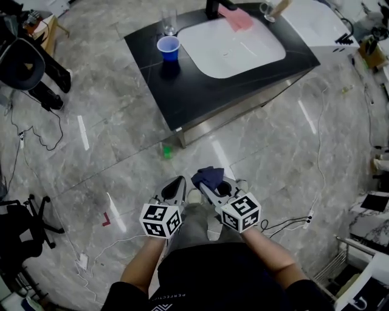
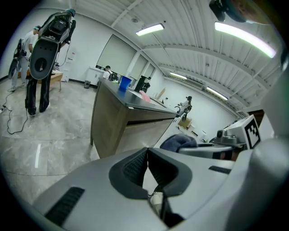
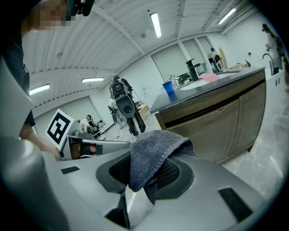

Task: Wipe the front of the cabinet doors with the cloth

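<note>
The cabinet [image 1: 234, 113] is an island with a black top and a white sink; its brown door fronts [image 3: 216, 121] show in the right gripper view, some way ahead. My right gripper [image 1: 205, 183] is shut on a dark blue cloth [image 1: 208, 177], which drapes over the jaw tips [image 3: 153, 153]. Beside it, my left gripper [image 1: 180, 181] is shut with nothing in it, its jaws meeting at the tip [image 2: 147, 150]. Both are held low over the floor, close to my body and short of the cabinet. The left gripper view also shows the cloth [image 2: 179, 142].
A blue cup [image 1: 168, 47], a glass [image 1: 169, 20] and a pink cloth [image 1: 236, 18] stand on the countertop. A small green object [image 1: 166, 151] lies on the floor near the cabinet's corner. An office chair [image 1: 24, 64] and loose cables [image 1: 37, 138] are to the left.
</note>
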`<state>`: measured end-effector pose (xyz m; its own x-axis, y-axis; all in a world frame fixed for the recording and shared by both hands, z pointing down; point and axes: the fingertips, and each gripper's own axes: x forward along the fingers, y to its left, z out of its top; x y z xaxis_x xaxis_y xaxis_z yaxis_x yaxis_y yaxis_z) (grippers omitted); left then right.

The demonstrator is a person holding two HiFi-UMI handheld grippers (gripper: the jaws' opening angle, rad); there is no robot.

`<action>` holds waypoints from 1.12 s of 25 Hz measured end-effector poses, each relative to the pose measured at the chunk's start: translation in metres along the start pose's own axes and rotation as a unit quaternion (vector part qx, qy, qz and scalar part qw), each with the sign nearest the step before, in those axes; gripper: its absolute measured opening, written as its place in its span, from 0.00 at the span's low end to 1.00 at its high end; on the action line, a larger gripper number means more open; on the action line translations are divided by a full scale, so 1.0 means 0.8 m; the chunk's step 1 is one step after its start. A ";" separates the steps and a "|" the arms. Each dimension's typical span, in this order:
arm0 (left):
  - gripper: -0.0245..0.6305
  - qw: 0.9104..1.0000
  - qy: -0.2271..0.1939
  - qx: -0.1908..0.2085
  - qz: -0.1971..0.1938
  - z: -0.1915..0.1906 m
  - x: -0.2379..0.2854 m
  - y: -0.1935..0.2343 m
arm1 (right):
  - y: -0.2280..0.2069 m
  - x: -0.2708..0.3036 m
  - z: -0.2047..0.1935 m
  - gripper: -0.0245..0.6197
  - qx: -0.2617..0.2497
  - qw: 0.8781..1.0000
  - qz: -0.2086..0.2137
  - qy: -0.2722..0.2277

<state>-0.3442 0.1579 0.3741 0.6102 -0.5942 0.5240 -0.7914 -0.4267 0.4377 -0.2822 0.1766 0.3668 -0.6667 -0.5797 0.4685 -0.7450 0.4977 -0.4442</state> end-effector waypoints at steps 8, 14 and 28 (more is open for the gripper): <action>0.05 0.998 -0.016 -0.012 0.056 -0.007 0.024 0.024 | -0.035 0.049 -0.007 0.23 -0.009 0.999 0.048 0.014; 0.05 0.995 -0.018 -0.035 0.094 -0.018 0.038 0.042 | -0.054 0.089 -0.003 0.23 -0.026 0.996 0.082 0.029; 0.05 0.987 -0.037 -0.061 0.145 0.007 0.115 0.066 | -0.117 0.149 0.029 0.23 -0.058 0.991 0.120 0.033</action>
<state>-0.3300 0.0771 0.4414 0.3511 -0.7295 0.5870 -0.9194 -0.1497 0.3638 -0.2912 0.0457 0.4469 -0.8225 -0.3934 0.4108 -0.5597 0.6888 -0.4608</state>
